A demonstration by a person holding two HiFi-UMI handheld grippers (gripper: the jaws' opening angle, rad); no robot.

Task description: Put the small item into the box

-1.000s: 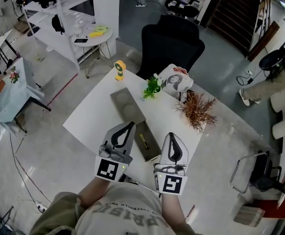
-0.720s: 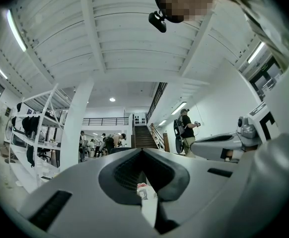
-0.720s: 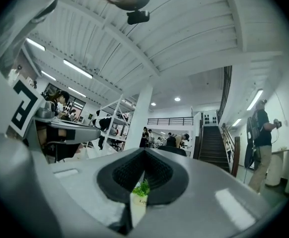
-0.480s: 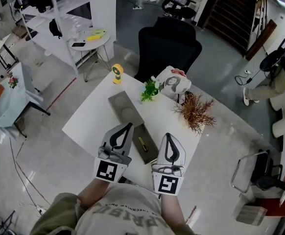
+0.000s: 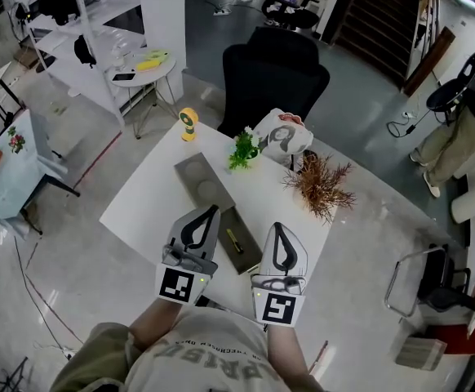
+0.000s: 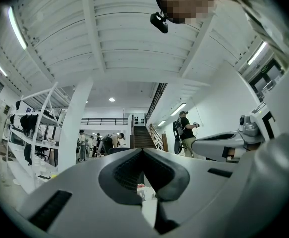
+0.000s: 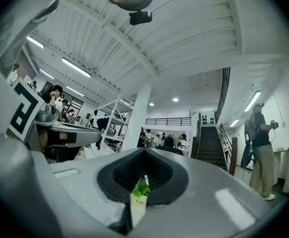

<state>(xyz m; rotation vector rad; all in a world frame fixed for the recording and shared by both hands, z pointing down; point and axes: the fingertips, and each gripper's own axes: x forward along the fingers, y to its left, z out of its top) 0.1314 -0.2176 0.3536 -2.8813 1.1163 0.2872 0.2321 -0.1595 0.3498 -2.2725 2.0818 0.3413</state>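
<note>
Head view: both grippers hovered at the near edge of the table [image 5: 144, 207], tips pointing away from the person. The left gripper [image 5: 211, 212] was pressed together and empty, and so was the right gripper [image 5: 277, 229]. The box [image 5: 207, 188] ran lengthwise between and ahead of them. The small item [image 5: 233, 241], a thin yellowish piece, lay inside the box's near half, just right of the left gripper's tip and left of the right gripper's, touched by neither. My read: the item was already seated in the box, so either the placing step was done or this was a pause. I couldn't tell whether the far grey half with the round recesses was a lid. If it was, the next move would call for opening a gripper, reaching forward past the item, and closing that half without knocking the item. Left gripper view: the left gripper [image 6: 143, 155] had its jaws together with nothing pinched. The camera looked up at the ceiling, so the box and item were out of frame. Right gripper view: the right gripper [image 7: 144, 155] was also closed on nothing. Only a potted plant [image 7: 142, 187] showed ahead through the notch, with no box in sight.
</note>
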